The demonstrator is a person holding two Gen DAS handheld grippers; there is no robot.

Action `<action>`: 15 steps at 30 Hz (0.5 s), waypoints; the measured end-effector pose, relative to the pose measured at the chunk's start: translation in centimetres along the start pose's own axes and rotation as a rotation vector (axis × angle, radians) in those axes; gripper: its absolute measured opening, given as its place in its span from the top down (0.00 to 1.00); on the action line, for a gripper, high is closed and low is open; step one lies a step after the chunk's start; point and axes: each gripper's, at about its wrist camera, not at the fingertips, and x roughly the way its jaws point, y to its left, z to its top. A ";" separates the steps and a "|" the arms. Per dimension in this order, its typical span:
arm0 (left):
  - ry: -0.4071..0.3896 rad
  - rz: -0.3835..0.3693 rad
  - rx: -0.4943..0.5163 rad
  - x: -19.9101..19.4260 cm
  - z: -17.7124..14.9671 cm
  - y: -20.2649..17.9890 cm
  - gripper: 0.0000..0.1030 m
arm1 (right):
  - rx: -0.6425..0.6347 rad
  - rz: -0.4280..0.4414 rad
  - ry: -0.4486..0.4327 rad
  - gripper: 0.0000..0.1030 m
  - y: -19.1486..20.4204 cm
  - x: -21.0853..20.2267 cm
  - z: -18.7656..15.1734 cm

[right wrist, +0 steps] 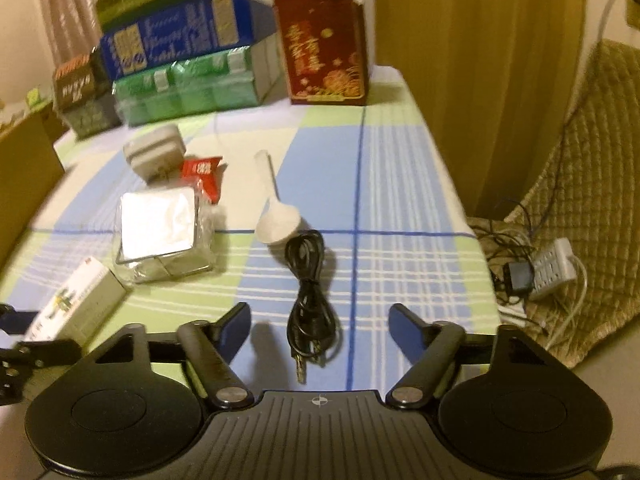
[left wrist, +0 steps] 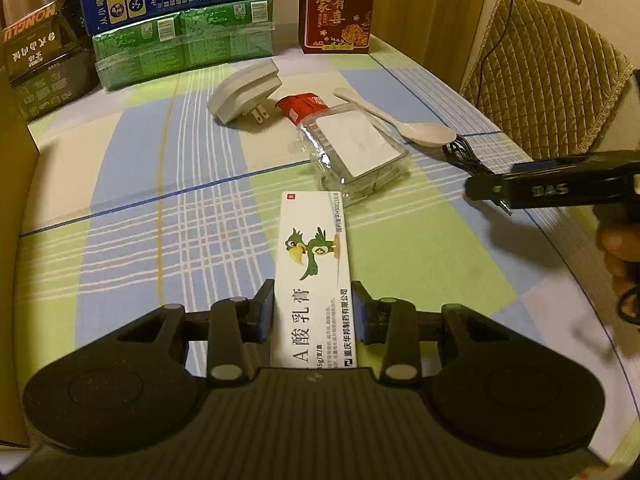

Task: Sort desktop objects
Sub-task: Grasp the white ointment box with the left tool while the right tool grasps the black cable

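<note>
My left gripper (left wrist: 313, 300) is shut on a long white ointment box (left wrist: 314, 248) with a green bird printed on it, one finger pressed to each long side. The same box (right wrist: 76, 300) shows at the left edge of the right wrist view. My right gripper (right wrist: 320, 316) is open and hovers over a coiled black cable (right wrist: 312, 300) that lies on the checked tablecloth (right wrist: 400, 184) between its fingers without touching them. From the left wrist view the right gripper (left wrist: 480, 191) comes in from the right, with a hand behind it.
A white spoon (right wrist: 276, 220), a clear-wrapped packet with a white label (right wrist: 160, 228), a red sachet (right wrist: 204, 172) and a white plug adapter (right wrist: 154, 152) lie mid-table. Green, blue and black cartons (left wrist: 184, 44) and a red gift box (left wrist: 340, 8) line the back. A quilted chair (right wrist: 580, 184) holds a power strip (right wrist: 556, 268).
</note>
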 end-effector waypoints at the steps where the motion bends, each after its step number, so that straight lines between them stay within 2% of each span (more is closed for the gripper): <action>1: -0.001 0.000 -0.001 0.0 0.0 0.0 0.68 | -0.021 -0.008 -0.004 0.33 0.3 0.3 0.1; 4: -0.002 -0.004 -0.009 0.1 0.0 0.1 0.68 | -0.052 -0.026 -0.009 0.47 0.8 1.0 0.5; 5: -0.006 -0.003 -0.009 0.1 0.0 0.1 0.67 | -0.073 -0.032 -0.008 0.57 1.1 1.1 0.6; 6: -0.008 -0.001 -0.009 0.2 0.0 0.1 0.65 | -0.087 -0.025 -0.008 0.62 1.4 1.0 0.5; 8: -0.013 0.008 -0.005 0.3 0.0 0.1 0.63 | -0.119 -0.024 -0.006 0.82 2.1 0.8 0.4; 10: -0.020 0.011 -0.001 0.4 -0.1 0.1 0.63 | -0.132 -0.031 -0.001 0.82 2.6 0.6 0.1; 13: -0.020 0.015 0.025 0.3 -0.2 -0.1 0.68 | -0.079 -0.017 0.023 0.84 2.7 -0.1 -0.3; 15: -0.011 0.018 0.036 -0.2 -0.5 -0.3 0.68 | -0.043 -0.002 0.043 0.84 2.9 -0.9 -0.7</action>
